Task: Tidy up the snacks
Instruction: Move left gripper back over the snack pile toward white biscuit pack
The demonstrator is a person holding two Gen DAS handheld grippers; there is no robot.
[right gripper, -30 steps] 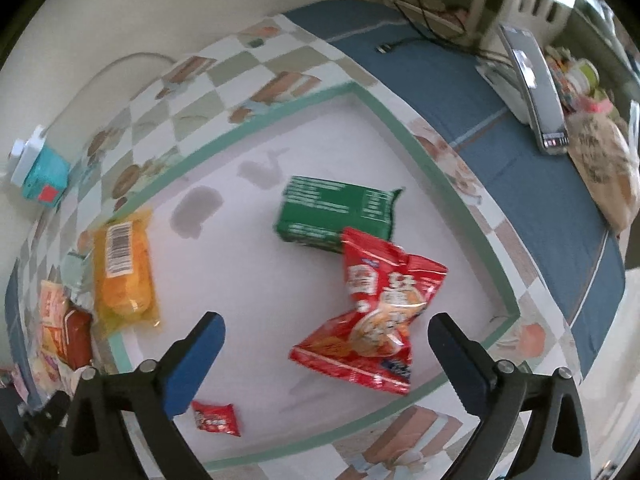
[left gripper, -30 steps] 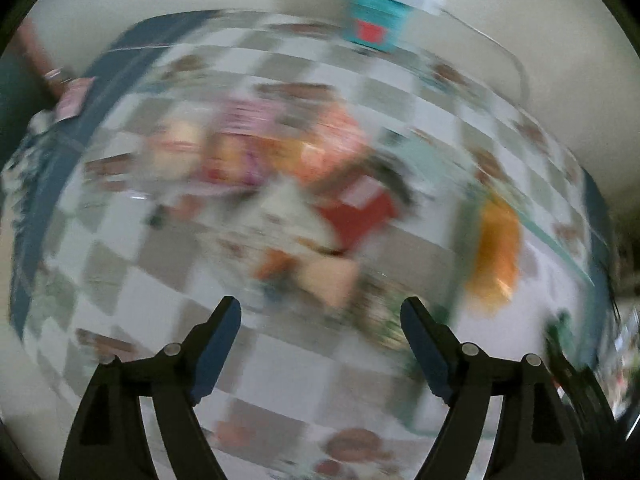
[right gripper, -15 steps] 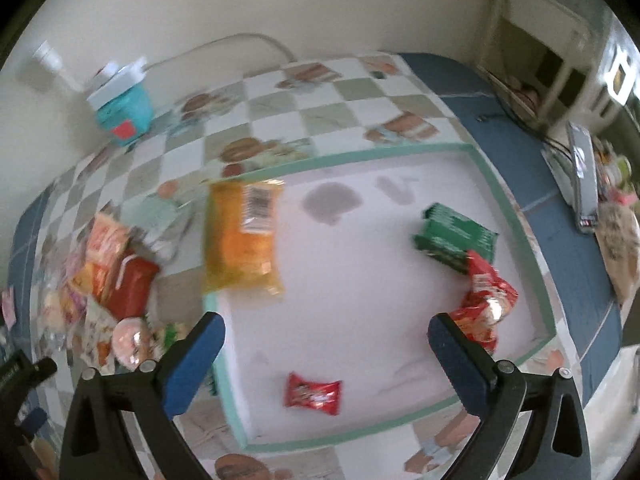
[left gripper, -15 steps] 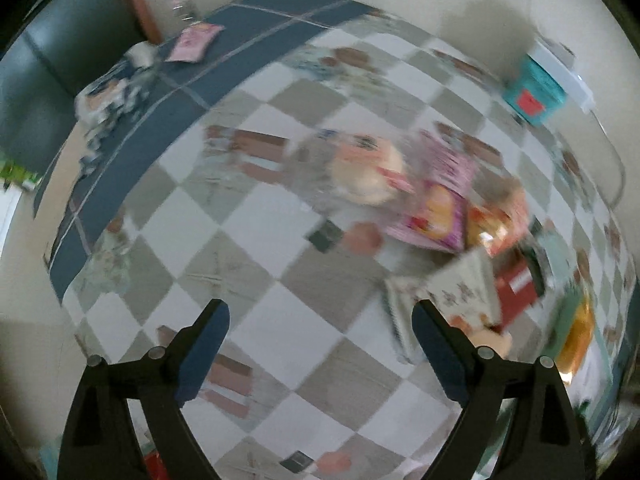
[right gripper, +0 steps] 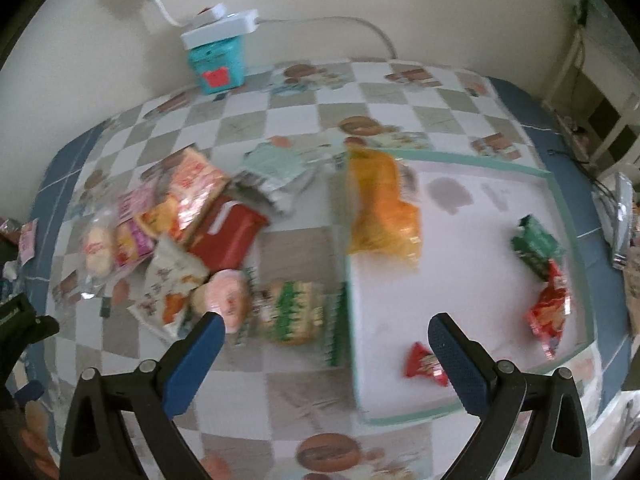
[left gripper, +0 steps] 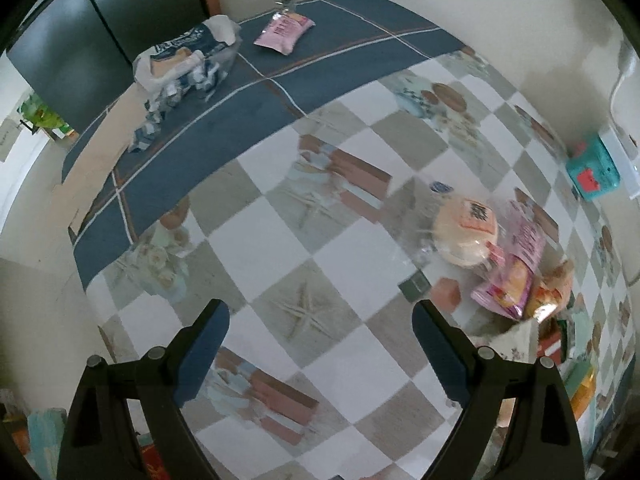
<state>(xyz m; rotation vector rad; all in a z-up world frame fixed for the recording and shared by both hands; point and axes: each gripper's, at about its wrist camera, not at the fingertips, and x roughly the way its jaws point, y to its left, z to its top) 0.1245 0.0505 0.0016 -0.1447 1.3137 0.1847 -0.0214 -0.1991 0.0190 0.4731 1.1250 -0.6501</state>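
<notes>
Labels: packet print is blurred in both views, no brand readable. The round pale bun in clear wrap (left gripper: 466,236) carries an orange label with dark characters, illegible.

Left gripper (left gripper: 320,332): jaws wide apart, recently widened, nothing between them; bare checkered tablecloth (left gripper: 280,240) below.

Right gripper (right gripper: 326,338): jaws wide apart, empty, above the green-and-white striped packet (right gripper: 292,312).

Snack pile sits on the checkered cloth left of the white mat with green border (right gripper: 472,280).

Long orange packet (right gripper: 380,212) straddles the mat's left edge, long axis running toward the wall.

On the mat: green box (right gripper: 538,246), large red bag (right gripper: 550,312), small red packet (right gripper: 424,364).

Teal box with red label (right gripper: 218,64) stands by the wall.
</notes>
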